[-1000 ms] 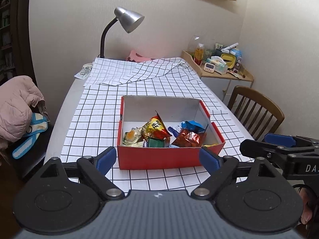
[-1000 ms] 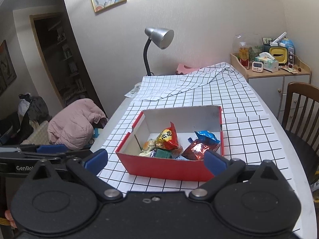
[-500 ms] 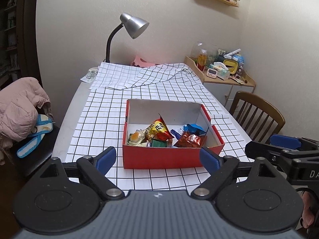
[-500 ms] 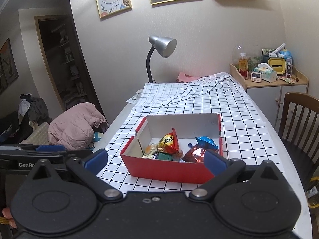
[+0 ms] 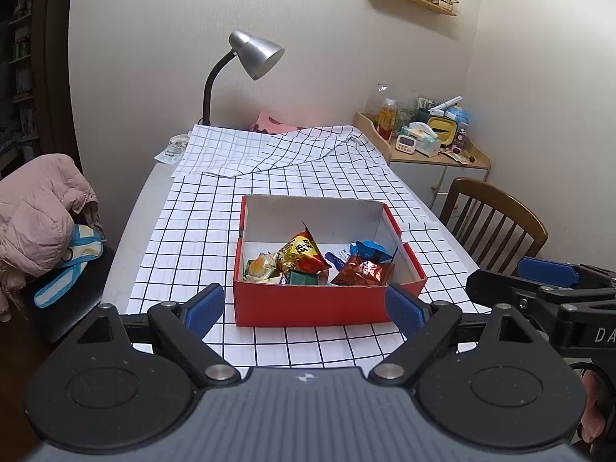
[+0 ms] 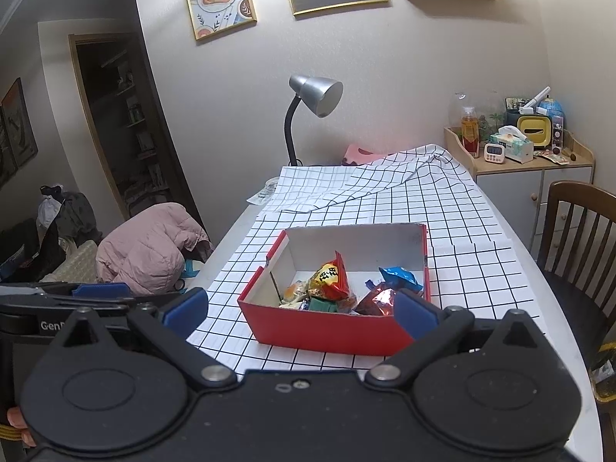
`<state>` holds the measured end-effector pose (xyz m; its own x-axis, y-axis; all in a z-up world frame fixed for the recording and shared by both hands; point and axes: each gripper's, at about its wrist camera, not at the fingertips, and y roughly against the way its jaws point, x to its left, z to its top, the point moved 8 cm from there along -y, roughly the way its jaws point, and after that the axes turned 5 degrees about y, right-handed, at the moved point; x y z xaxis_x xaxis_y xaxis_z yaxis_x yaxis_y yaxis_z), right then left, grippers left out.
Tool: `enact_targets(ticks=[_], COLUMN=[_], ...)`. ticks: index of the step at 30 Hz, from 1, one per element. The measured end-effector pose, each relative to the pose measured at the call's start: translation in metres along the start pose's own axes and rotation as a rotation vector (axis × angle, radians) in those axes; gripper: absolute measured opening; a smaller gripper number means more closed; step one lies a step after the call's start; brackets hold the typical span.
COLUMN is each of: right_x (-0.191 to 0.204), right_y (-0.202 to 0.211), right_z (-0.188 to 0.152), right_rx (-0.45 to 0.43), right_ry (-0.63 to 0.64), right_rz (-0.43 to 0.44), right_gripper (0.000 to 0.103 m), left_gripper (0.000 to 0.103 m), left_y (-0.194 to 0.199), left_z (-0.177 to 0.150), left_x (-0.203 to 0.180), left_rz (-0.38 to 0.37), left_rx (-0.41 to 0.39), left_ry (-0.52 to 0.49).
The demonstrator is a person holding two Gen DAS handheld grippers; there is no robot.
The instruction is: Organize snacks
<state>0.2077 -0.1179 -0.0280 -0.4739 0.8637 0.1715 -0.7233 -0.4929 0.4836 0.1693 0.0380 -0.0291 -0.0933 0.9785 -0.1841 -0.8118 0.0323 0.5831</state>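
A red cardboard box (image 5: 308, 304) with a white inside stands on the checked tablecloth; it also shows in the right wrist view (image 6: 327, 331). Several snack packets lie in its near half: a gold-and-red bag (image 5: 302, 252), a red-brown foil bag (image 5: 364, 271), a blue packet (image 5: 369, 248) and a green one (image 5: 302, 278). My left gripper (image 5: 304, 308) is open and empty, held back from the box's near wall. My right gripper (image 6: 300, 308) is open and empty, just short of the box. Each gripper shows at the side of the other's view.
A grey desk lamp (image 5: 254, 54) stands at the table's far end beside a folded checked cloth (image 5: 269, 150). A wooden chair (image 5: 496, 223) is on the right. A pink jacket (image 5: 34, 208) lies on a chair at left. A cluttered cabinet (image 5: 427, 142) stands in the far corner.
Both grippers have pulled back and tilted up, so the box looks smaller and more wall shows. Both stay open and empty. The snacks have not moved.
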Motion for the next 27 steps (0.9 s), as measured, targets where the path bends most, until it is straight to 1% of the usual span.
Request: enact_targets(ticks=[7, 27], right_x=[0.002, 0.006], right_y=[0.003, 0.018], right_z=[0.001, -0.004], right_rx=[-0.003, -0.01], right_ry=[-0.002, -0.023], right_rz=[0.008, -0.006], right_gripper=[0.102, 0.102], left_gripper=[0.091, 0.091], left_y=[0.006, 0.019], left_z=[0.001, -0.002], left_x=[-0.004, -0.008], left_rz=[-0.005, -0.027], left_rx=[-0.01, -0.01], left_ry=[-0.01, -0.01])
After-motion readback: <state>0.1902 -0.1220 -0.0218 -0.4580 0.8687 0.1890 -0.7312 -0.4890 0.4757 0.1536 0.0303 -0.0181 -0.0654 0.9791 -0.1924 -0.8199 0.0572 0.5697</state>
